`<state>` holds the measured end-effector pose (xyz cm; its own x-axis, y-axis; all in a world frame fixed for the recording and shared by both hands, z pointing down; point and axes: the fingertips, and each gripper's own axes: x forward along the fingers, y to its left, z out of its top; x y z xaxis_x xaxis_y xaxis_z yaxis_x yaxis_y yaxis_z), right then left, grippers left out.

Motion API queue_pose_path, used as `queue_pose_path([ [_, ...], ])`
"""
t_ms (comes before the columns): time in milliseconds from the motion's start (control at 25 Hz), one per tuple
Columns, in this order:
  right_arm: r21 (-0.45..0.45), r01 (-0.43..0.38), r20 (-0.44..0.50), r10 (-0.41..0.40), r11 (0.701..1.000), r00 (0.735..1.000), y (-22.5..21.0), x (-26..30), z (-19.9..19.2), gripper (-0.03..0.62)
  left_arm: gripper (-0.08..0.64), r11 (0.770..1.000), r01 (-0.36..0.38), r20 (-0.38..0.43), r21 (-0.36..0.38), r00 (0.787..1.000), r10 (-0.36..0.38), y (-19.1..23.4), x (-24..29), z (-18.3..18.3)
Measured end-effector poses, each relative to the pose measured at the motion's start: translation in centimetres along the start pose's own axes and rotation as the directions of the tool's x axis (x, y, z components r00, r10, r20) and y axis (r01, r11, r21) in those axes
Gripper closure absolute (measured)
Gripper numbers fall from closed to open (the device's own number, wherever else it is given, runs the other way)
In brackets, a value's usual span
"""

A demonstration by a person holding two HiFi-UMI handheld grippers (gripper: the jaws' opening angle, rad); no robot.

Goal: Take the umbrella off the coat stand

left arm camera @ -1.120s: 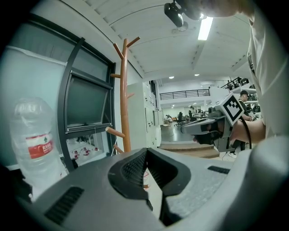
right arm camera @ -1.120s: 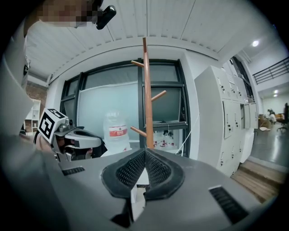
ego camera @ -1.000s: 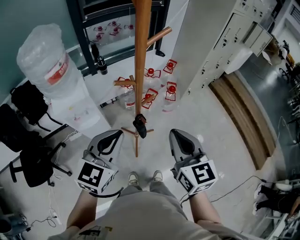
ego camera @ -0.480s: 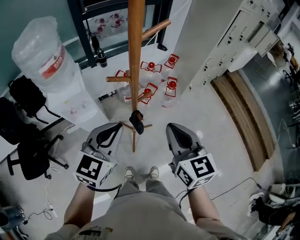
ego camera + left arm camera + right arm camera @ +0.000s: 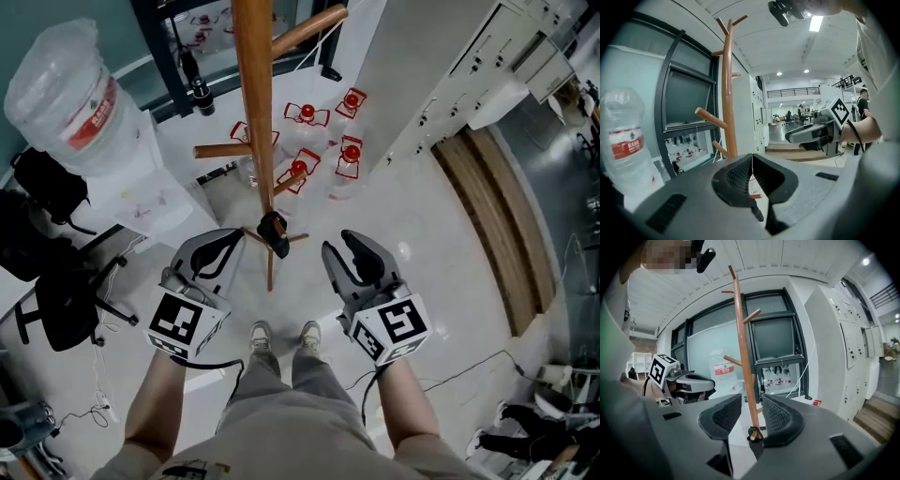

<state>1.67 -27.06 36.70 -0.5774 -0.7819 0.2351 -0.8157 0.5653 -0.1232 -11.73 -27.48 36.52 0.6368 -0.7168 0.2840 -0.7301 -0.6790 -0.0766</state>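
Observation:
The wooden coat stand (image 5: 253,112) rises from the floor straight ahead of me. A small black folded umbrella (image 5: 274,232) hangs from one of its low pegs. My left gripper (image 5: 228,247) is just left of the umbrella, jaws shut and empty. To the umbrella's right, the jaws of my right gripper (image 5: 339,255) are opening, apart from it. In the right gripper view the pole (image 5: 744,357) and the umbrella (image 5: 755,440) show through the gap between the jaws, farther off, and the pads touch nothing. The left gripper view shows the stand (image 5: 727,93) and the right gripper (image 5: 811,133).
A big water-cooler bottle (image 5: 70,103) stands at the left, with black office chairs (image 5: 47,281) below it. Several red-capped bottles (image 5: 309,141) sit on the floor behind the stand. White lockers (image 5: 450,84) fill the right. My feet (image 5: 281,336) are near the stand's base.
Both grippers have come lower and closer to the umbrella on the stand. The right gripper's jaws, shut before, now stand apart. The left jaws stay shut.

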Motion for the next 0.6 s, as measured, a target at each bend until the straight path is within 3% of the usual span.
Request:
queue_pose_path([
  [280, 0.002, 0.016, -0.109, -0.016, 1.0, 0.994, -2.5, 3.5, -6.7, 0.418, 0.549, 0.999, 0.044, -0.022, -0.004, 0.999, -0.044, 0.9, 3.7, -3.8],
  [600, 0.002, -0.025, -0.23, 0.025, 1.0, 0.973, -5.2, 8.4, -15.9, 0.356, 0.526, 0.997, 0.073, -0.108, -0.014, 0.991, -0.074, 1.8, 8.0, -10.0],
])
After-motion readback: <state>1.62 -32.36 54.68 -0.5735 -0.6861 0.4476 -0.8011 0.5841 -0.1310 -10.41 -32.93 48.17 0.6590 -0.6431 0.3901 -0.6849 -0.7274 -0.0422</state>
